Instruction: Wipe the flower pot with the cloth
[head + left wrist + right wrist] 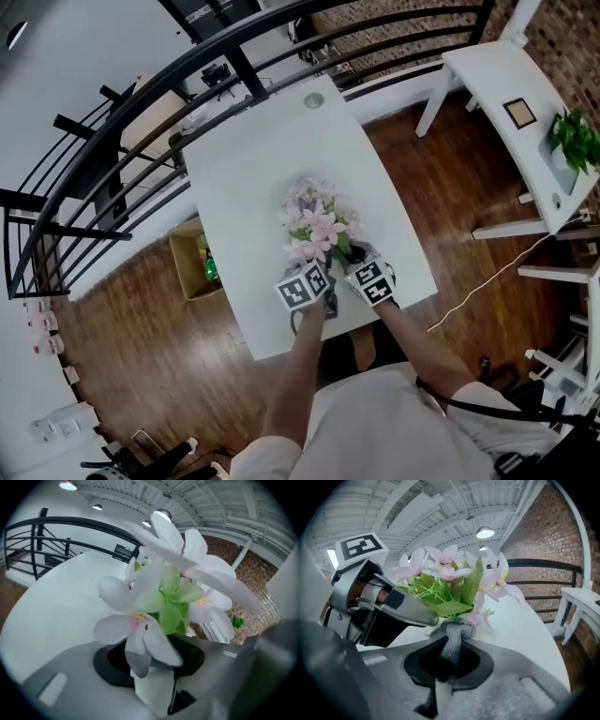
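A bunch of pink and white flowers stands near the front edge of the white table and hides its pot from above. In the left gripper view the white flower pot sits between the jaws under the blossoms; my left gripper is shut on it. My right gripper is shut on a grey cloth, whose bunched end touches the pot's side just below the leaves. The left gripper shows at that view's left, reaching in to the pot.
An open cardboard box with a green bottle stands on the wooden floor left of the table. A white desk with a potted plant stands at the right, a white cable on the floor. A black railing curves behind.
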A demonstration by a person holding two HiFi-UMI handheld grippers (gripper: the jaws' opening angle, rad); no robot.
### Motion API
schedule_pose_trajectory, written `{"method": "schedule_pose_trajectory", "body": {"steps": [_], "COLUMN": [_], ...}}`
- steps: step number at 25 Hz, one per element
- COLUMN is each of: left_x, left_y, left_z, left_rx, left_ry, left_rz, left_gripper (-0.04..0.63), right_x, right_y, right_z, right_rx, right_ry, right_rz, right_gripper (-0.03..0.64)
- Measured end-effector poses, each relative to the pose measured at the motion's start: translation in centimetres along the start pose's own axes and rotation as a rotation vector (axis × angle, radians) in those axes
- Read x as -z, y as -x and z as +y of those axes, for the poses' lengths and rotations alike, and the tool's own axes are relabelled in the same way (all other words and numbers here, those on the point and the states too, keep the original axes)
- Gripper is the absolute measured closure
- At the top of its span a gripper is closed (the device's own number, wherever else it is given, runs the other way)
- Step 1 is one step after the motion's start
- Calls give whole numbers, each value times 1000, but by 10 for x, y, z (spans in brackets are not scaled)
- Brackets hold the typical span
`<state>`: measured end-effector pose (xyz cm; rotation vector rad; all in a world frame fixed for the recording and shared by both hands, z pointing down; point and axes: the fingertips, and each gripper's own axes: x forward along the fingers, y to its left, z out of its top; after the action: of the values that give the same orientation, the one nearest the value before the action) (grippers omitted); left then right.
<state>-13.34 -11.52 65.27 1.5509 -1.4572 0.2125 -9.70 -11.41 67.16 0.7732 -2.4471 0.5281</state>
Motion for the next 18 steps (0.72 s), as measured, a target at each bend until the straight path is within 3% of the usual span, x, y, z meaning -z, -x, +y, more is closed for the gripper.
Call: {"method": "schedule_pose_trajectory", "body": {"steps": [1, 3, 6, 9, 14, 18], "left_x": [7, 15, 5, -17, -46, -53], "left_y": [-1, 4, 25, 25, 3, -10], "left_z": [-6, -8, 28, 58, 50, 36], "left_rx": [27, 66, 53, 77, 192, 349], "left_ry": [-43, -103, -63, -46, -300, -258], "left_rz": [18, 16, -48, -47, 49, 84], "left_gripper": [417, 336, 263, 258, 252, 252], "right_x": [2, 4, 1, 0, 1, 2], "right_y": [0, 2, -1, -1, -3, -4], "right_z": [-1, -4, -1, -2, -2, -1], "right_rx": [6, 21, 17, 11, -12, -29], "right_ry": [4, -2, 5, 14, 28, 48], "right_rz": [1, 5, 7, 9, 9, 11], "right_gripper": [611, 611, 611, 611, 611, 611]}}
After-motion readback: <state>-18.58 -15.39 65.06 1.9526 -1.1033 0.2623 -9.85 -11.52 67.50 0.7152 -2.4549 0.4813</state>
